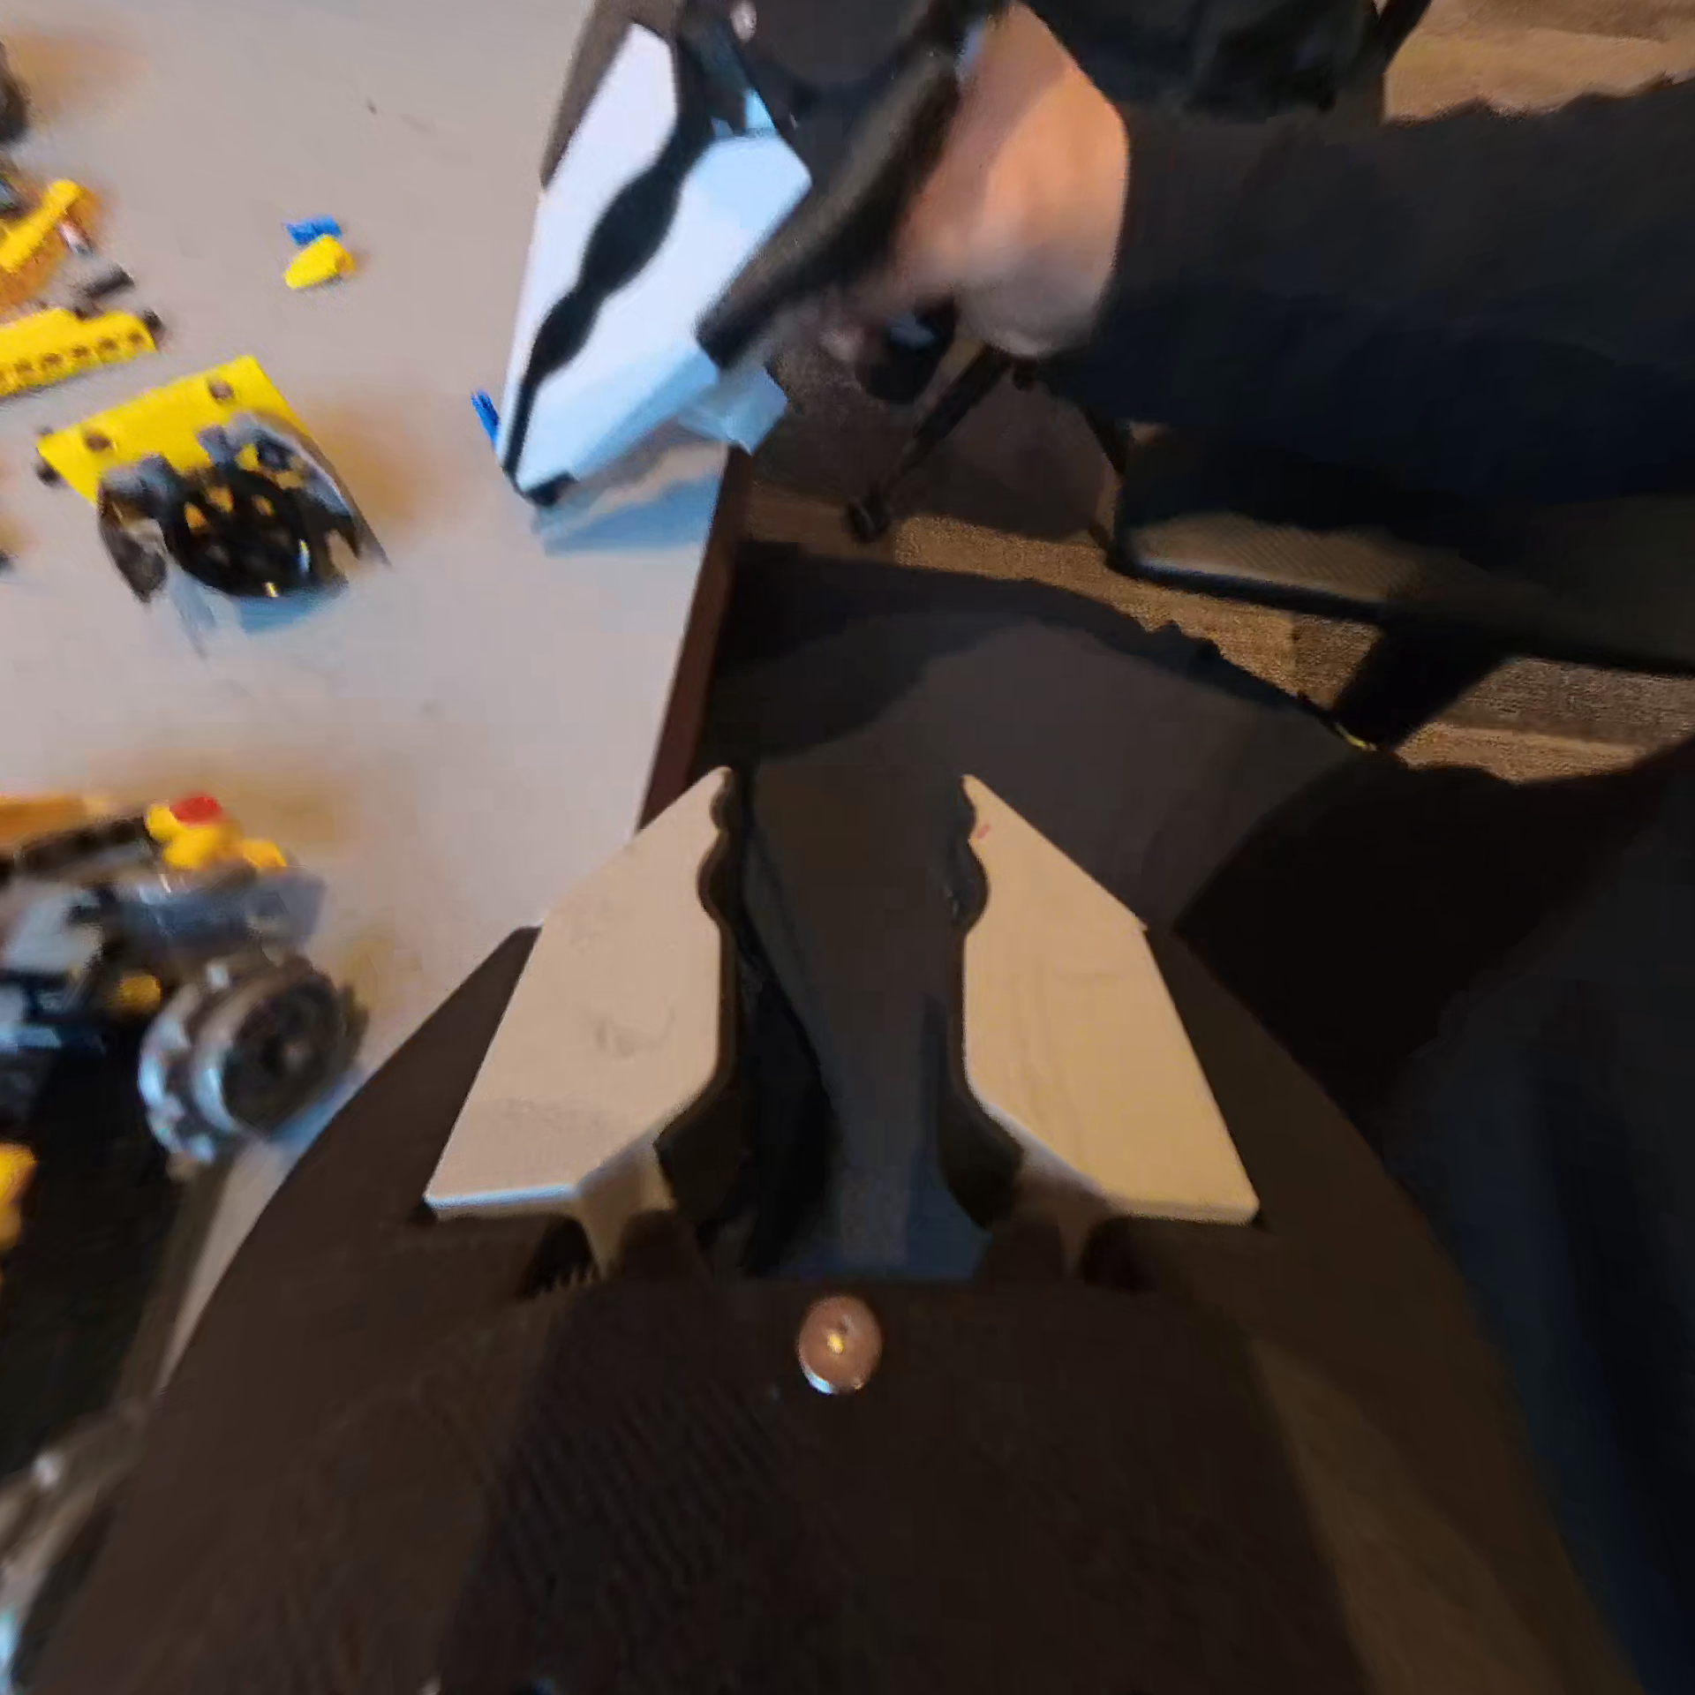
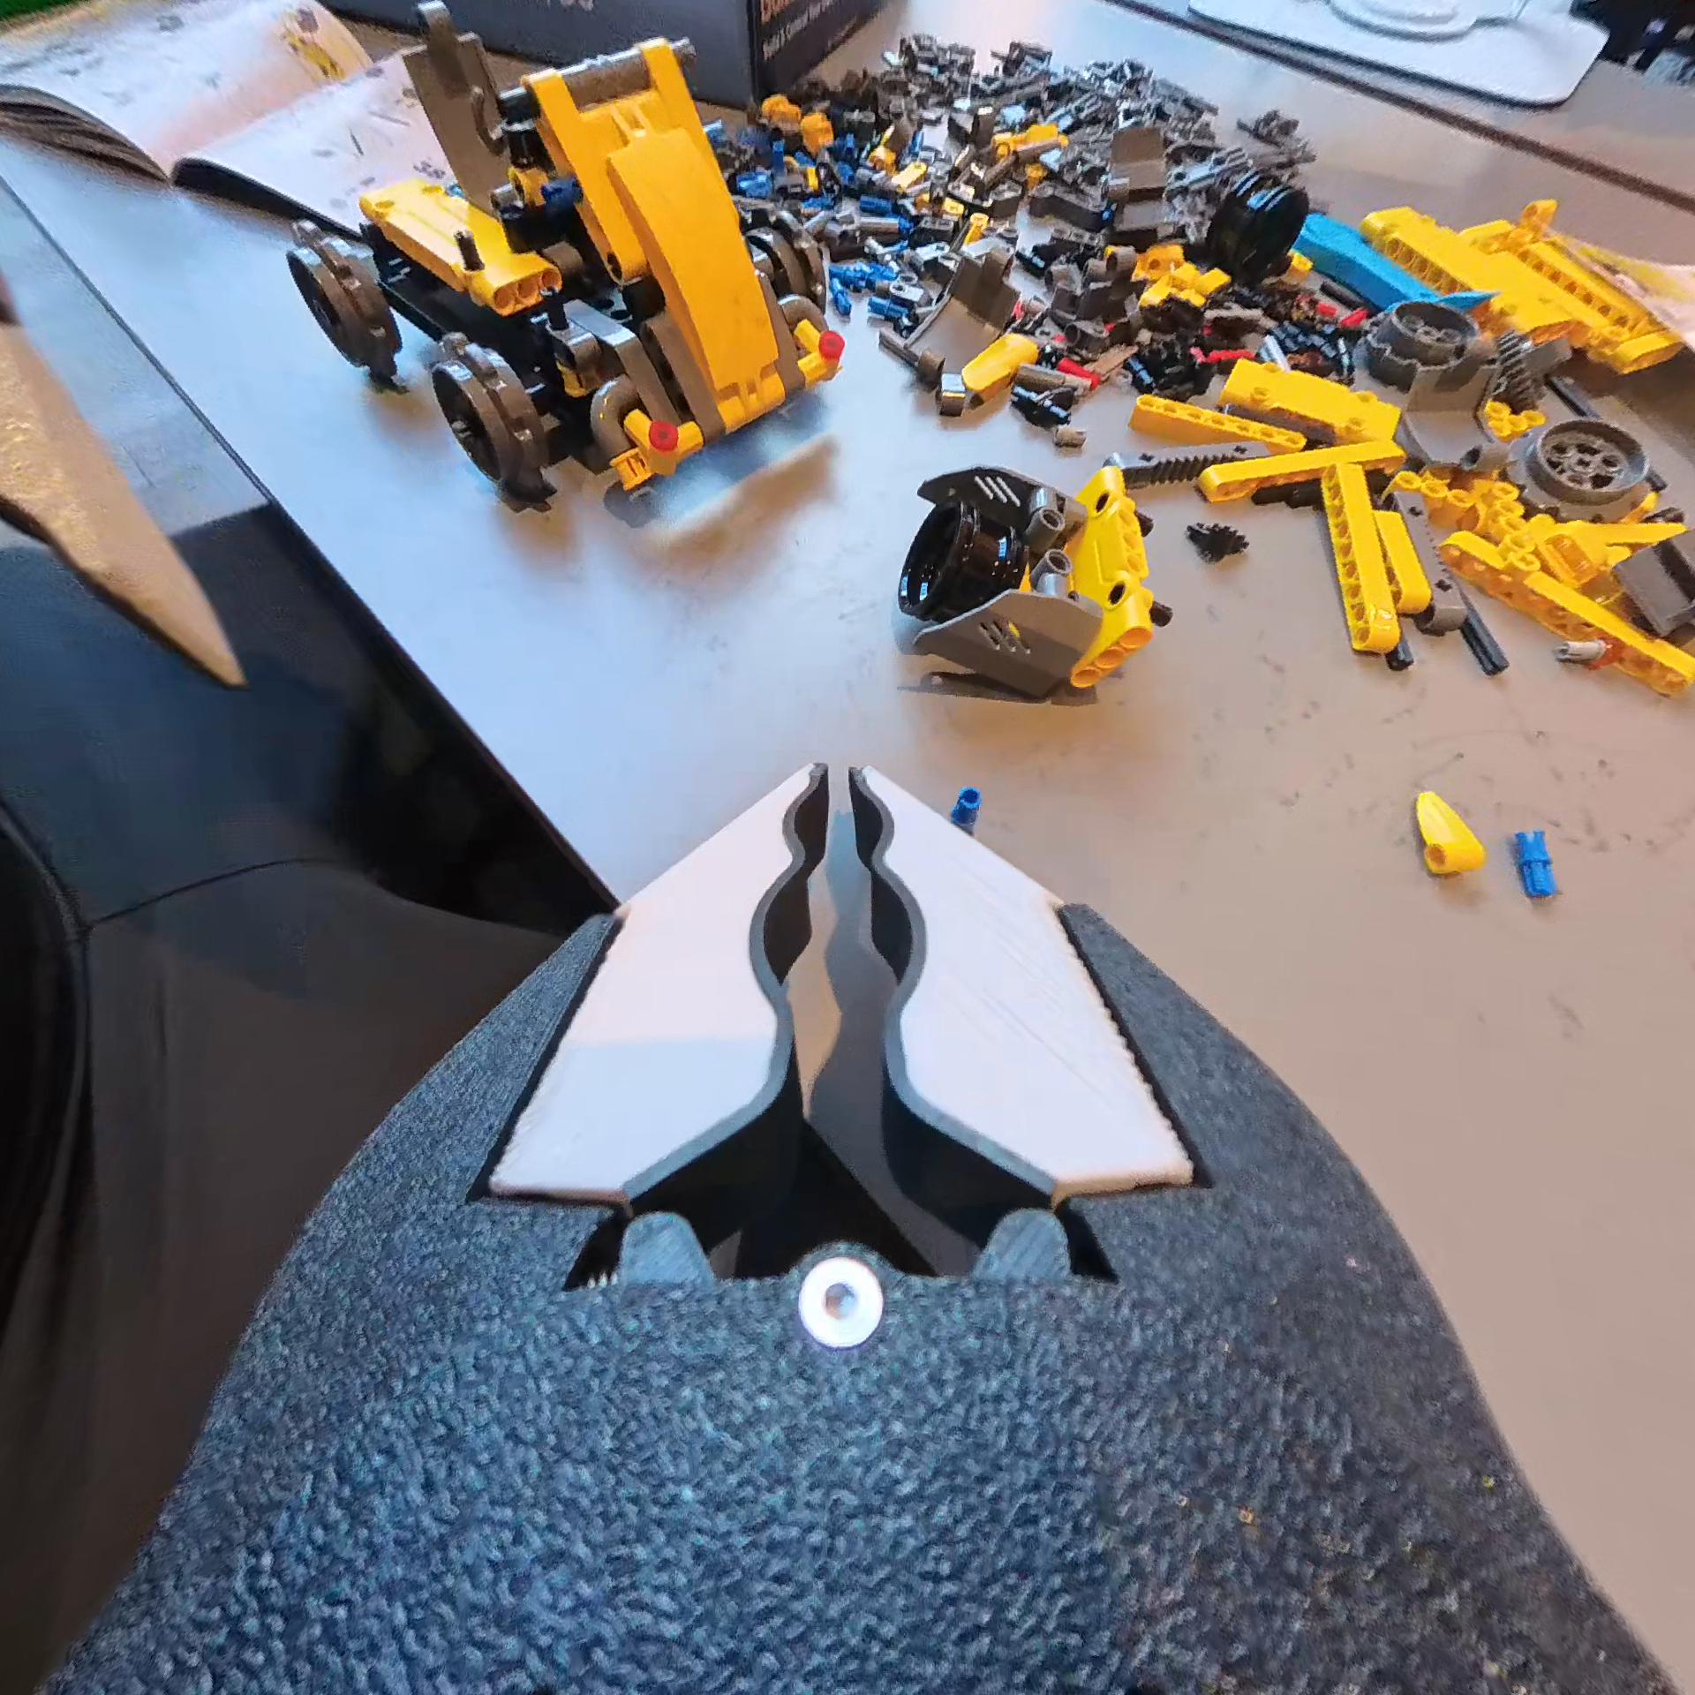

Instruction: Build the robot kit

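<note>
My left gripper (image 1: 848,789) is open and empty, just off the table's edge (image 1: 697,624) over a dark area. My right gripper (image 2: 835,772) is shut with nothing visible between its fingers, low over the grey table (image 2: 1192,1055) near its front edge. A small blue pin (image 2: 965,809) lies just right of its tip. It also shows in the left wrist view (image 1: 532,472), held by a hand (image 1: 1027,211). A yellow and grey brick vehicle (image 2: 587,303) stands ahead left, and a wheel-arch assembly (image 2: 1027,587) lies ahead right. One left finger (image 2: 101,514) shows at the left.
A large pile of loose yellow, grey and blue parts (image 2: 1055,183) covers the far right. A yellow cone piece (image 2: 1447,844) and a blue pin (image 2: 1534,862) lie apart at the right. An open booklet (image 2: 229,101) and a dark box (image 2: 642,37) sit behind.
</note>
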Tool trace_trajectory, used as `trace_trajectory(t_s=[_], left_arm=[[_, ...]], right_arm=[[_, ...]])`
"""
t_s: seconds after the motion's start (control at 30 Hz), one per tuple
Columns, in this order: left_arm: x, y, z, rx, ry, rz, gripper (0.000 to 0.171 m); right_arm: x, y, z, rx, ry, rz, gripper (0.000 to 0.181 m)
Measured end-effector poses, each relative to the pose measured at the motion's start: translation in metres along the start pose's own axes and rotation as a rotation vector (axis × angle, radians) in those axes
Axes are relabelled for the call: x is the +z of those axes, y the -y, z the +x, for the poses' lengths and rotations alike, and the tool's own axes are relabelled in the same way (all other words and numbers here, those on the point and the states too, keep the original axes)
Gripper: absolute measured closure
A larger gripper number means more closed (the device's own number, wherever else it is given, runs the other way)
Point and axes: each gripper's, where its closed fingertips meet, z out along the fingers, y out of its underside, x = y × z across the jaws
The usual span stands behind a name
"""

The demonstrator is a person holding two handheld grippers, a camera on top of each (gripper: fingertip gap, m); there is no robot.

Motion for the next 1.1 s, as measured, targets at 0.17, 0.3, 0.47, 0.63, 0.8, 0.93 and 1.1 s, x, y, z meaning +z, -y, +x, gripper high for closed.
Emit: trace_trajectory(t_s=[0.17, 0.3, 0.47, 0.63, 0.8, 0.93, 1.1], left_arm=[[-0.009, -0.051, 0.014, -0.066, -0.021, -0.022, 0.130], [-0.005, -0.057, 0.011, -0.002, -0.028, -0.049, 0.135], [-0.004, -0.065, 0.018, -0.006, -0.084, -0.061, 0.134], [-0.001, -0.064, 0.014, 0.004, -0.096, -0.071, 0.132], [0.006, -0.061, 0.017, 0.036, -0.128, -0.080, 0.131], [0.012, -0.064, 0.022, 0.059, -0.149, -0.101, 0.131], [0.026, -0.074, 0.020, 0.061, -0.149, -0.147, 0.133]], right_arm=[[0.005, 0.002, -0.004, 0.006, 0.011, 0.049, 0.176], [0.006, 0.010, -0.009, 0.013, 0.022, 0.081, 0.173], [0.006, 0.018, -0.014, 0.040, 0.021, 0.114, 0.173], [0.006, 0.016, -0.014, 0.041, 0.005, 0.091, 0.173], [-0.006, 0.015, -0.002, 0.062, -0.084, 0.114, 0.173], [-0.023, 0.012, 0.017, 0.119, -0.171, 0.141, 0.174], [-0.043, -0.002, 0.070, 0.124, -0.336, 0.052, 0.175]])
